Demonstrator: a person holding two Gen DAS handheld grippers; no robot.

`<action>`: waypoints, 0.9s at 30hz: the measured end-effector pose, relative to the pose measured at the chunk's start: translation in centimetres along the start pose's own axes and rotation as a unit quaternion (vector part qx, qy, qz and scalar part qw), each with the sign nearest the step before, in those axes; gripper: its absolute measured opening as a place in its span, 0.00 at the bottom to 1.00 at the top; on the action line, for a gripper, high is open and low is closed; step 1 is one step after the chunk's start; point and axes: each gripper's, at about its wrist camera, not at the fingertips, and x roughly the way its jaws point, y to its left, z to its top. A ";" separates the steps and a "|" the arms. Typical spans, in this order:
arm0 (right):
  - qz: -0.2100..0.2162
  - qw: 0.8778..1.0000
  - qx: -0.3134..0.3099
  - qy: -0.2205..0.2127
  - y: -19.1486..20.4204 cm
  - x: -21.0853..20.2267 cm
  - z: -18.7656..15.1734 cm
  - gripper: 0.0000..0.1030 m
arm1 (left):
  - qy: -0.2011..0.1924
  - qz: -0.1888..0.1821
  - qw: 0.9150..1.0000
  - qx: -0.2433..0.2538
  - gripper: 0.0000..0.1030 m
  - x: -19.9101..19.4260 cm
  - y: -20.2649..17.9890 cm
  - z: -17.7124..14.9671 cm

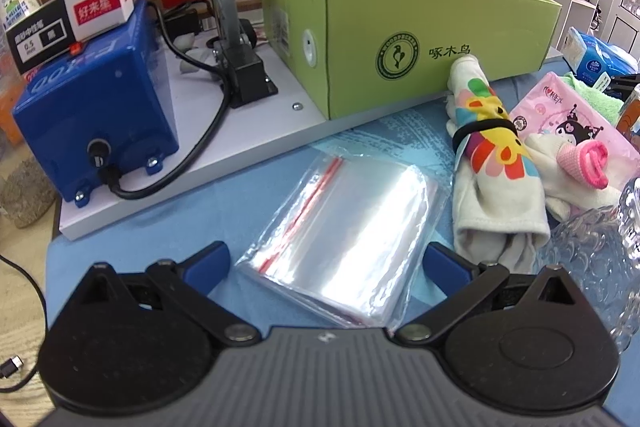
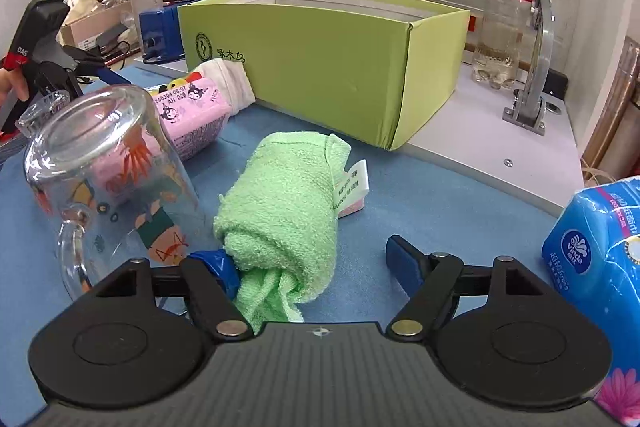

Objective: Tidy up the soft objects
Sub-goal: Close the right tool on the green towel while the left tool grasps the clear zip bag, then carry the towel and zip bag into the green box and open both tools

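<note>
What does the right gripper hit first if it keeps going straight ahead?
The rolled green towel: it already lies between the open right gripper fingers, nearer the left one. Beyond it, probably the green box; depth is unclear.

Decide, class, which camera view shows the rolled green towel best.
The right wrist view: the rolled green towel lies whole between the open right gripper fingers. The left wrist view shows only a green corner behind the pink tissue pack.

Both cameras sit low and look toward the green box (image 1: 400, 39) (image 2: 320, 67). The left wrist view looks from farther back, at the box's left corner, close over a pile of clear bags (image 1: 340, 239). The right wrist view looks at its right corner, very close to a green towel (image 2: 284, 215). Both views show the pink pack (image 1: 576, 123) (image 2: 192, 115) near the box.
</note>
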 end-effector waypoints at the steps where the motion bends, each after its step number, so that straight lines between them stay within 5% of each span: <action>1: 0.000 1.000 -0.001 0.002 0.0 0.0 0.1 0.59 | 0.000 0.000 1.000 0.001 0.99 0.0 0.0 0.0; 7: -0.001 1.000 -0.005 0.013 0.1 0.2 0.3 0.59 | 0.006 0.001 1.000 0.001 0.99 0.1 -0.1 0.2; 10: -0.001 1.000 0.017 0.013 0.1 -0.1 0.3 0.51 | 0.006 0.004 1.000 0.004 0.97 0.1 -0.4 0.4; 13: 0.009 0.999 0.039 0.003 0.4 -0.6 0.0 0.26 | 0.004 -0.011 1.000 0.016 0.81 -0.1 -0.9 0.7; 15: 0.009 0.999 0.048 0.004 0.8 -0.9 0.0 0.17 | 0.007 -0.021 1.000 0.015 0.60 -0.3 -1.3 1.1; 18: 0.000 0.998 0.059 0.011 1.1 -1.2 0.1 0.13 | 0.015 -0.021 1.000 0.014 0.46 -0.8 -2.2 1.4; 27: -0.020 0.990 0.132 -0.044 0.6 -6.6 -0.9 0.13 | -0.033 -0.055 0.994 -0.094 0.41 -6.4 -1.0 -0.1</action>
